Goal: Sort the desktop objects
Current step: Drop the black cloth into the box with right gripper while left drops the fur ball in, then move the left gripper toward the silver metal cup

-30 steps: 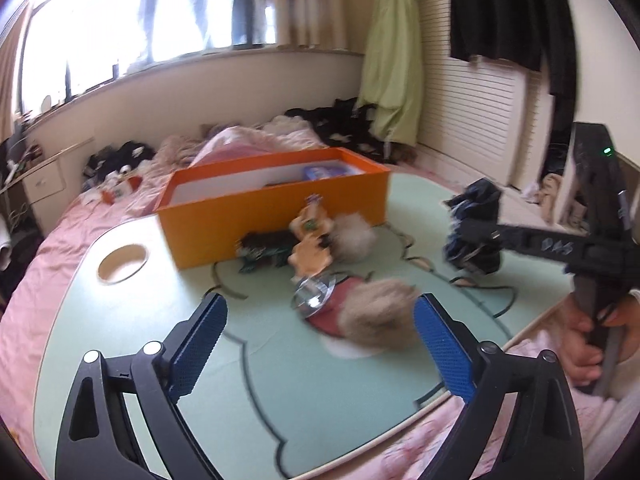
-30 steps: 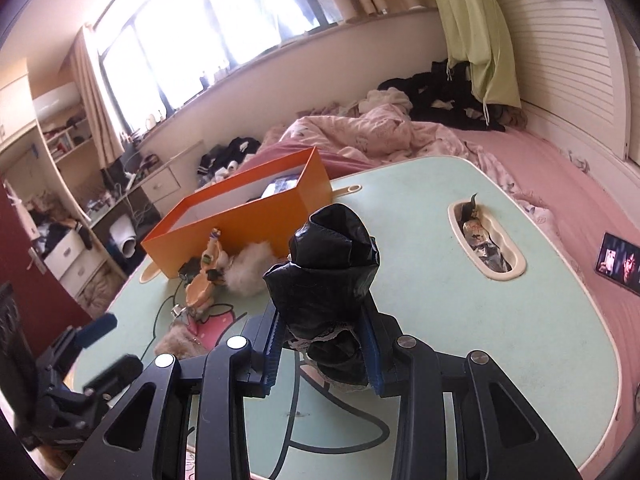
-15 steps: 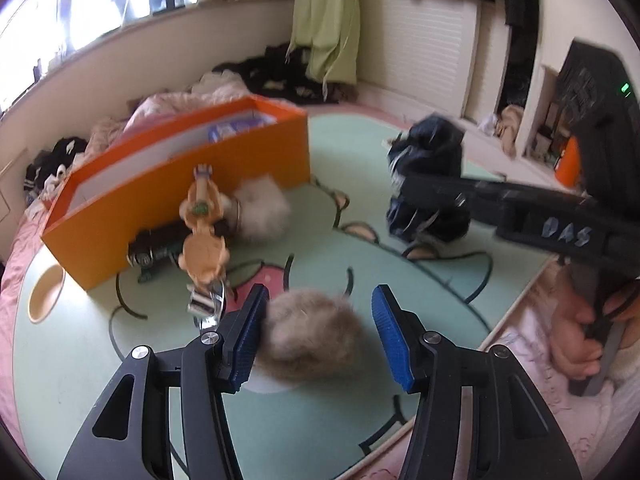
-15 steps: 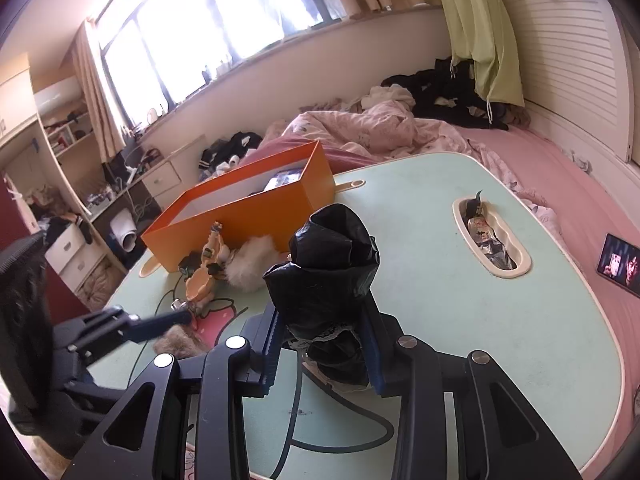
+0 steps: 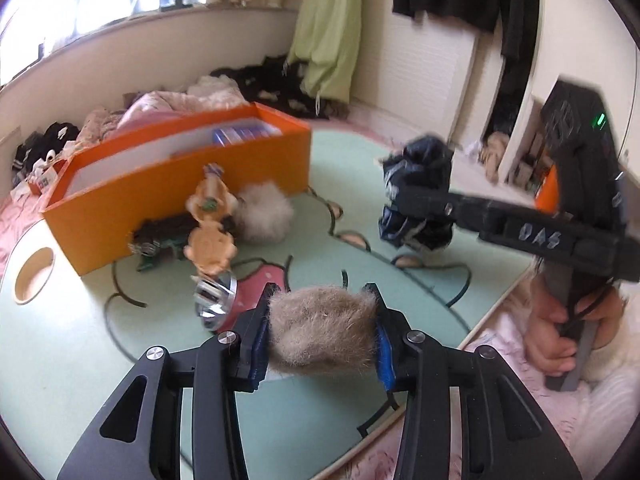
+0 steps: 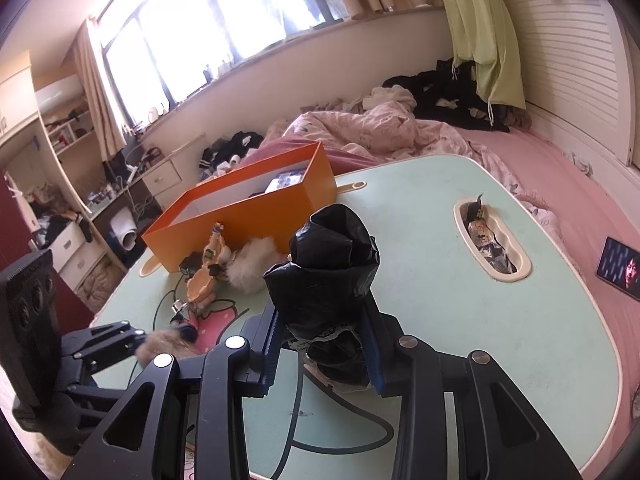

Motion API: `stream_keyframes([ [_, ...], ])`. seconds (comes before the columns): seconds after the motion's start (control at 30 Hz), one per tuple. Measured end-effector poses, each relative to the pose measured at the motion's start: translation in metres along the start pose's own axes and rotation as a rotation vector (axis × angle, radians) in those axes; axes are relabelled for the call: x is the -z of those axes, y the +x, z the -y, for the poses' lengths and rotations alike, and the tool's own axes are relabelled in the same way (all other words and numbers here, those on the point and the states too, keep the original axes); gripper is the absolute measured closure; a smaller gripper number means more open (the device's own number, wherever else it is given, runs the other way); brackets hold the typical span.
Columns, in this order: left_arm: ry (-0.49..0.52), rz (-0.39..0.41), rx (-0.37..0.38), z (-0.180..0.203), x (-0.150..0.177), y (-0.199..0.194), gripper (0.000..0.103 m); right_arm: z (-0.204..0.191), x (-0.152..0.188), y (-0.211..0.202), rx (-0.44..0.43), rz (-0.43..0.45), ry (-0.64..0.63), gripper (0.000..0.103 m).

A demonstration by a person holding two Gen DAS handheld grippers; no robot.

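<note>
Near the front edge of the bench, the left tongs are closed on a brown fur pompom; the right tongs clamp a crumpled black bag just above the surface. Both picks look made, so next comes carrying them to the orange box. Blur hides whether the pompom has lifted clear.

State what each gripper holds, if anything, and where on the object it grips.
The left gripper clamps the brown fluffy fur ball across its sides. The right gripper clamps the crumpled black plastic bag around its lower part.
</note>
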State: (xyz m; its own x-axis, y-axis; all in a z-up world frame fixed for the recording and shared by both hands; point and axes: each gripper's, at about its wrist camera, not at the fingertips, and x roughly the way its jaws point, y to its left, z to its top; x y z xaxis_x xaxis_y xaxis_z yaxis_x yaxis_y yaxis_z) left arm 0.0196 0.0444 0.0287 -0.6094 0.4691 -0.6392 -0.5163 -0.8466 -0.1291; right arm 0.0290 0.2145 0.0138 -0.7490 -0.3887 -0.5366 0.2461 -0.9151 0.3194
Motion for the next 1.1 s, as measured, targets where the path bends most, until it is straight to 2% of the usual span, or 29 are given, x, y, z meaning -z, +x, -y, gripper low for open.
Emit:
stream_keyframes([
  [0.07,-0.017,0.028,0.015,-0.006,-0.005,-0.013,0.06,-0.007,-0.006,-0.003,0.0,0.022,-0.034,0.068],
  [0.17,-0.042,0.08,-0.013,-0.022,-0.022,-0.033,0.06,-0.023,-0.026,-0.006,-0.023,0.058,-0.092,0.068],
  [0.23,-0.084,0.108,-0.069,-0.043,-0.041,-0.043,0.06,-0.035,-0.049,-0.002,-0.066,0.06,-0.109,0.068],
  [0.33,-0.138,0.128,-0.187,-0.073,-0.072,-0.045,0.06,-0.05,-0.082,0.015,-0.069,0.037,-0.122,0.068],
  [0.47,-0.186,0.139,-0.232,-0.104,-0.106,-0.029,0.06,-0.067,-0.118,0.059,-0.068,-0.003,-0.14,0.068],
  [0.53,-0.213,0.125,-0.247,-0.117,-0.117,-0.011,0.059,-0.072,-0.13,0.09,-0.054,-0.061,-0.128,0.064],
  [0.57,-0.223,0.122,-0.252,-0.121,-0.12,-0.003,0.058,-0.072,-0.134,0.104,-0.041,-0.091,-0.116,0.053],
  [0.6,-0.232,0.113,-0.263,-0.125,-0.121,0.006,0.055,-0.073,-0.135,0.116,-0.031,-0.118,-0.107,0.042],
  [0.67,-0.253,0.092,-0.31,-0.131,-0.118,0.018,0.048,-0.073,-0.134,0.129,-0.009,-0.138,-0.106,0.042],
  [0.73,-0.264,0.104,-0.312,-0.132,-0.112,0.016,0.041,-0.071,-0.131,0.127,-0.004,-0.13,-0.099,0.041],
  [0.83,-0.253,0.134,-0.309,-0.127,-0.103,0.003,0.025,-0.067,-0.124,0.107,-0.02,-0.094,-0.104,0.03],
  [0.97,-0.202,0.179,-0.329,-0.109,-0.09,-0.023,0.024,-0.071,-0.114,0.071,-0.013,-0.038,-0.158,0.024],
  [1.1,-0.168,0.163,-0.306,-0.086,-0.06,-0.042,0.022,-0.072,-0.089,0.043,-0.004,-0.055,-0.201,0.017],
])
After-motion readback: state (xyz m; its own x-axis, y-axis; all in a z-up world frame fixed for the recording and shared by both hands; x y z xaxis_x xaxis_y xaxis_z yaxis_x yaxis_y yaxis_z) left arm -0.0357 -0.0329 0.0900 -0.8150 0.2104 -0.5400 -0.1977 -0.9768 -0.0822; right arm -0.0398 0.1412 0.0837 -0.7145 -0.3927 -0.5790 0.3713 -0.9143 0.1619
